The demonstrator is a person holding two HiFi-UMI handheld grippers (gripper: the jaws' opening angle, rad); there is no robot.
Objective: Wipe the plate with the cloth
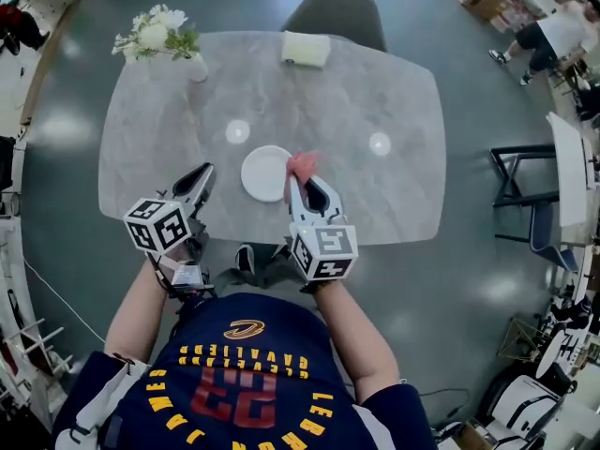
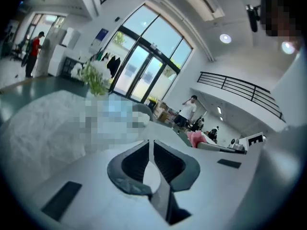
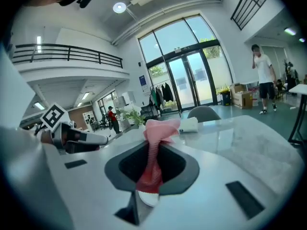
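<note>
A round white plate [image 1: 264, 173] lies near the front edge of the marble table [image 1: 375, 195]. My right gripper [image 1: 303, 186] hovers at the plate's right rim, shut on a pink cloth [image 1: 302, 164] that bunches out past the fingertips. In the right gripper view the cloth [image 3: 159, 130] runs pinched between the jaws of my right gripper [image 3: 154, 147]. My left gripper [image 1: 202, 176] is to the left of the plate, apart from it. In the left gripper view my left gripper [image 2: 151, 145] has its jaws together with nothing between them, and the pink cloth [image 2: 195, 138] shows to the right.
A vase of white flowers [image 1: 161, 37] stands at the table's far left. A folded pale napkin [image 1: 307, 49] lies at the far edge, with a grey chair [image 1: 337, 12] behind it. A black chair [image 1: 523, 195] stands right of the table. People stand in the background.
</note>
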